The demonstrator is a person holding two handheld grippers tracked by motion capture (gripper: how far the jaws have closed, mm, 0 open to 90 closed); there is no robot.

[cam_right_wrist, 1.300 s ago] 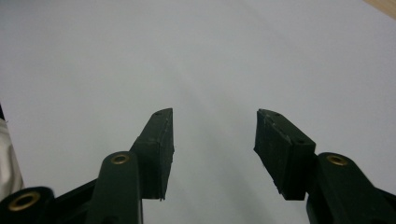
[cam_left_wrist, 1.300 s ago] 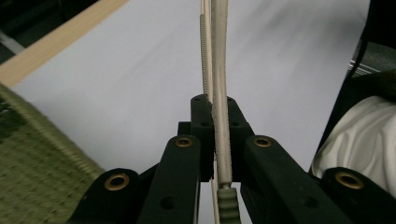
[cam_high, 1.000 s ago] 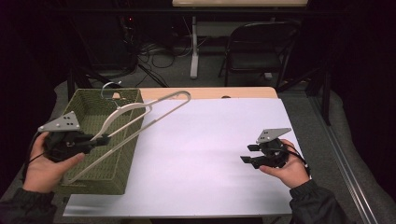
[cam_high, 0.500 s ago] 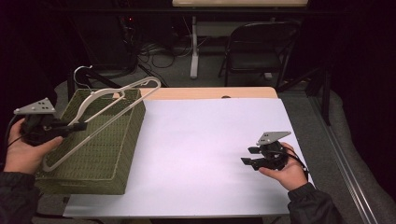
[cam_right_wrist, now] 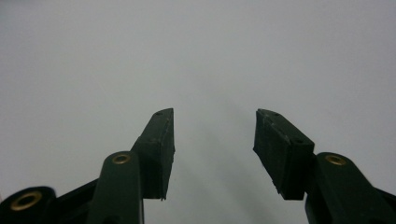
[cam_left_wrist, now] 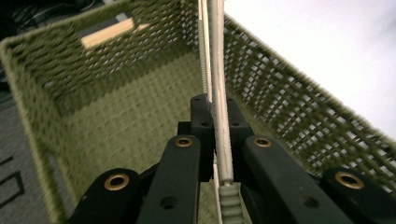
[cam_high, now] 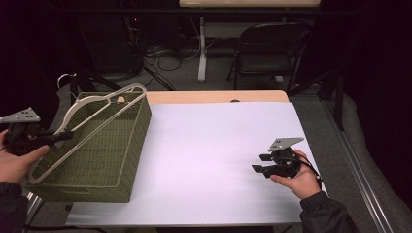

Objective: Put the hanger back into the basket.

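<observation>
1. We find the right gripper (cam_high: 261, 163) nearest the person's edge of the table, held low over the white table cover (cam_high: 214, 145). In the right gripper view its jaws stand wide apart with nothing between them.
2. The left gripper (cam_high: 68, 135) is held at the left side of the table, above the near-left part of the green woven basket (cam_high: 111, 160). In the left gripper view its jaws are clamped on one bar of the pale clothes hanger (cam_left_wrist: 218, 93).
3. We note the hanger (cam_high: 82, 131) runs tilted, up and away from the gripper across the open top of the basket. Its wire hook (cam_high: 65, 77) sticks out past the far-left corner.
4. The basket stands on the left part of the table cover. In the left gripper view, the part of its floor we can see is bare; a wooden handle slot (cam_left_wrist: 109, 32) shows in the far wall.
5. Beyond the table a dark folding chair (cam_high: 269, 48) stands on the floor.
</observation>
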